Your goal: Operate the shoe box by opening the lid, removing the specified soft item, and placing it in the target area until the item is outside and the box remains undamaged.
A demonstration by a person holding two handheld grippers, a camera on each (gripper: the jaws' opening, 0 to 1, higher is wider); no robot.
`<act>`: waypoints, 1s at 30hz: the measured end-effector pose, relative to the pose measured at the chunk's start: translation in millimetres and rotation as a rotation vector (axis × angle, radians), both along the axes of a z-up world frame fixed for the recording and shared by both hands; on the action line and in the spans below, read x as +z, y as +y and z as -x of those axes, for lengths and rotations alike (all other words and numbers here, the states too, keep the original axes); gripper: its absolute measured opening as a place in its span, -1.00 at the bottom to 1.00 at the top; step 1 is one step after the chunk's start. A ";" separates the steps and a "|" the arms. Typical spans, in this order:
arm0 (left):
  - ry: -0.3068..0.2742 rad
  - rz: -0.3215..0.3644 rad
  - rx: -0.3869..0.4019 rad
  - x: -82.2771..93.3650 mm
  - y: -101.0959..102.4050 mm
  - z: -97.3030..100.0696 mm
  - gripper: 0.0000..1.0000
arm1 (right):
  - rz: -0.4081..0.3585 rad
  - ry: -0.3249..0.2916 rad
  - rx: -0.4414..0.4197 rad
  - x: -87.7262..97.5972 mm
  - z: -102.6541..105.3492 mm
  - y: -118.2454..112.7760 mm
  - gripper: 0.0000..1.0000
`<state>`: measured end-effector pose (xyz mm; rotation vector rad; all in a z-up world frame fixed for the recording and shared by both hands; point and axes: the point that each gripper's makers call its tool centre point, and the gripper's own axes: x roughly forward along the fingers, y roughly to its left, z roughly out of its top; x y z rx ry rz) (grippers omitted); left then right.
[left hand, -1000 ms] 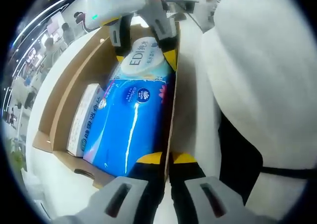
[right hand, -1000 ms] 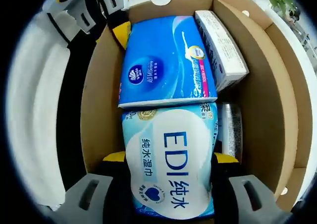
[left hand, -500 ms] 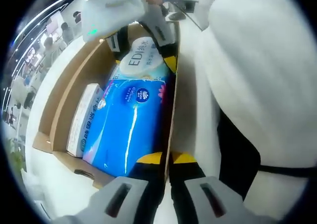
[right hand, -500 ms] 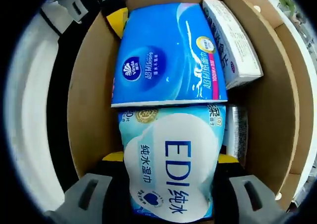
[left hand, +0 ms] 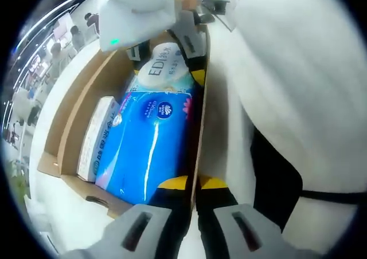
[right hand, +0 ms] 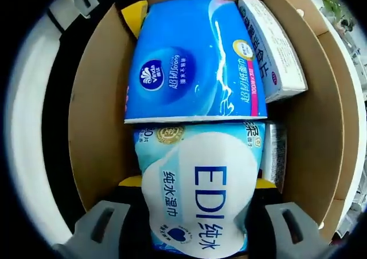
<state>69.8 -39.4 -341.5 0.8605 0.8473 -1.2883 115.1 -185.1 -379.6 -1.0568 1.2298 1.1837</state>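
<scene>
Left gripper view: left gripper (left hand: 194,183) pinching the open brown cardboard shoe box (left hand: 74,113) side wall, jaws nearly together. Pale blue soft EDI wipes pack (left hand: 163,67) at 12 o'clock, beyond the glossy blue tissue pack (left hand: 146,150).

Right gripper view: right gripper (right hand: 198,184) straddling the wipes pack, yellow pads at 9 and 3 o'clock; contact unclear. Likely light, squashy, slick film; grip mid-sides.

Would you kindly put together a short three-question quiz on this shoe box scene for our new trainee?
1. True or false: the shoe box is open.
2. Which item do the right gripper jaws straddle? A) blue tissue pack B) EDI wipes pack C) white carton
3. Fill in: the left gripper jaws sit astride the box's ____.

Key: 1 true; 2 B; 3 side wall.
</scene>
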 end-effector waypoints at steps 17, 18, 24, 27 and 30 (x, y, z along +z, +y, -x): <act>0.000 -0.036 0.026 -2.2 2.1 -0.9 -0.93 | -0.138 -0.010 0.021 27.6 -0.2 2.0 0.21; -0.002 -0.033 0.025 -1.7 2.3 -0.7 -0.93 | -0.138 -0.013 0.021 27.9 -0.1 2.5 0.21; -0.010 -0.053 0.013 -2.6 3.5 -1.1 -0.93 | -0.150 -0.017 0.028 36.2 -0.5 4.0 0.21; -0.010 -0.044 -0.001 -2.1 4.2 -0.6 -0.94 | -0.167 -0.015 0.037 42.9 1.1 5.2 0.21; -0.010 -0.047 -0.002 -2.2 3.9 -0.3 -0.94 | -0.203 -0.006 0.033 46.0 1.4 5.5 0.21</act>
